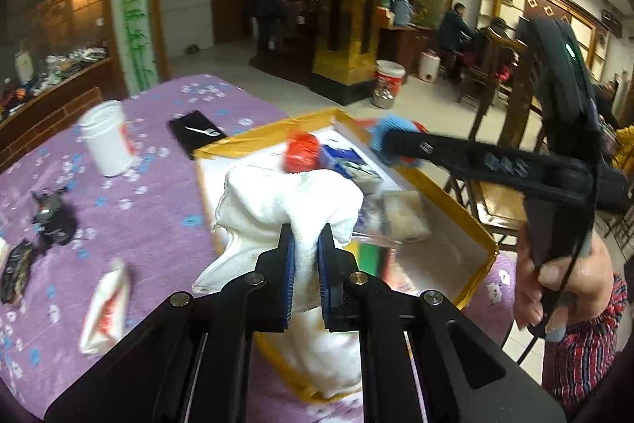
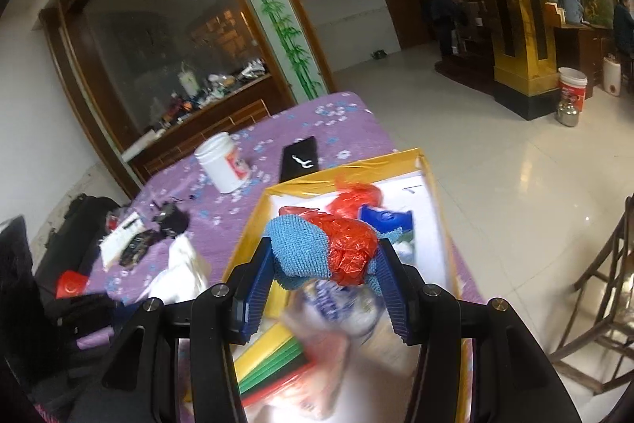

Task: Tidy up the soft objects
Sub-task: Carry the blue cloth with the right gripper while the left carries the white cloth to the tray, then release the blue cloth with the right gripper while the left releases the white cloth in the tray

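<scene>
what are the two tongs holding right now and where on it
Left tongs pinch the white towel at a bunched fold; right tongs clamp the blue cloth and red plastic bag bundle.

Large tiled hall, likely a restaurant lobby: gilded columns (image 1: 348, 6), glazed wooden partitions (image 2: 158, 38), wooden chairs (image 2: 602, 324).

White towel (image 1: 277, 201), blue cloth (image 2: 301, 248), purple flowered tablecloth (image 1: 158, 193).

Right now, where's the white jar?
In both views the white jar stands on the purple cloth, left of the yellow-rimmed box, near the black case.
</scene>
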